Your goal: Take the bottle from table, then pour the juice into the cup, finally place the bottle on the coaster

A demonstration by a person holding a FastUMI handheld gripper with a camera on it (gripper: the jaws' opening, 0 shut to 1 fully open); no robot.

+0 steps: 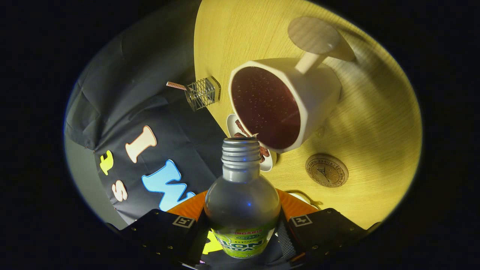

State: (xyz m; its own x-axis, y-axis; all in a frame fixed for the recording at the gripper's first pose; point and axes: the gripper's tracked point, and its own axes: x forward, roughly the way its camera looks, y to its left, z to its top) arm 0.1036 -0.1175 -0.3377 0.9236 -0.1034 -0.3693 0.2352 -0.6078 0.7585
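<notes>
Clear plastic bottle (242, 202) at lower centre, clamped between the jaws of the gripper (243, 228) on both sides of its body, uncapped threaded neck pointing up the frame along the jaws' own line. Tilted hard toward the white cup (288, 101) at upper centre, mouth just short of the near rim. Dark, bubbly liquid in the cup, nearly full. Probably late in the pour. Round cork coaster (326, 170) on the yellow desk (375, 123), to the right of the neck, below the cup. Next: righting, then swinging right.
</notes>
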